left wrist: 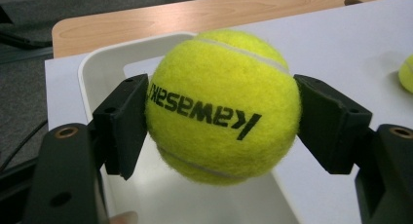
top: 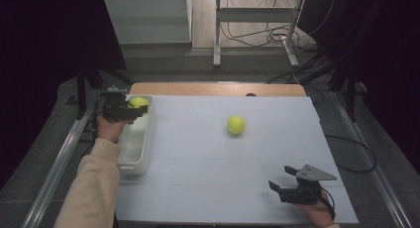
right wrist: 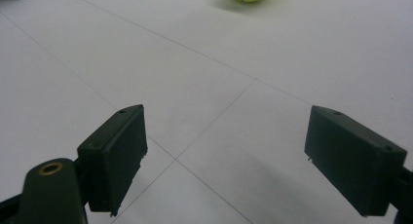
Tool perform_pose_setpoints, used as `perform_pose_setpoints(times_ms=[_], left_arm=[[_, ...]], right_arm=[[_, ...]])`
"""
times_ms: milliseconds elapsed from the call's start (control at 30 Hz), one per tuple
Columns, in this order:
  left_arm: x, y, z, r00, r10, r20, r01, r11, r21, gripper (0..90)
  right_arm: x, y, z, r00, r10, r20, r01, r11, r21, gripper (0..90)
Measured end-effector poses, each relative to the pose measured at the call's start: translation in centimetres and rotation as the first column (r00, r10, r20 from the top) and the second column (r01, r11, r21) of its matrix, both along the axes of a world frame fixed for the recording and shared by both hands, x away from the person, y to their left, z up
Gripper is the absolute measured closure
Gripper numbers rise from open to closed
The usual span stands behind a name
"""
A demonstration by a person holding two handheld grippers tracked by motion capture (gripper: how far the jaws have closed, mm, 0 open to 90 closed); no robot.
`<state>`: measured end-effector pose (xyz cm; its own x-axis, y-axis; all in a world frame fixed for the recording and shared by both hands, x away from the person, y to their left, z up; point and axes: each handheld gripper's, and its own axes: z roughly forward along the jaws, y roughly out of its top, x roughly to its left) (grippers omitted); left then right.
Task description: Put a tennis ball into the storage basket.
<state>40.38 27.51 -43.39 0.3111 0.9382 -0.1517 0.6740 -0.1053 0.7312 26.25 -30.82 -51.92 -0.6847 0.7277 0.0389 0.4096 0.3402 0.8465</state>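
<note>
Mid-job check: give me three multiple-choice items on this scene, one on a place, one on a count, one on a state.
1. The held tennis ball hangs over: A the white bin; B the floor; C the wooden table edge.
2. Tennis balls in the high view: A one; B two; C four.
3. The right tongs are: A shut on a ball; B open, with nothing between the jaws; C shut on a cable.

A: the bin lies under the left tongs.
B: one gripped, a loose ball on the table.
B: bare table between the jaws.
</note>
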Motion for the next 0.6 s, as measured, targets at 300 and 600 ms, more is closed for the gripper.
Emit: perform_pose_setpoints(times_ms=[300, 600], left_arm=[[0.14, -0.09, -0.16, 0.9997, 0.006, -0.026, -0.005, 0.9995, 0.032, 25.9], [0.55, -0.18, -0.71, 0.9968, 0.001, -0.080, 0.005, 0.9976, 0.069, 25.9]], right_arm=[[-0.02, 0.00, 0.01, 1.0000, 0.000, 0.000, 0.000, 1.0000, 0.000, 15.9], [0.00, 0.00, -0.01, 1.0000, 0.000, 0.000, 0.000, 1.0000, 0.001, 15.9]])
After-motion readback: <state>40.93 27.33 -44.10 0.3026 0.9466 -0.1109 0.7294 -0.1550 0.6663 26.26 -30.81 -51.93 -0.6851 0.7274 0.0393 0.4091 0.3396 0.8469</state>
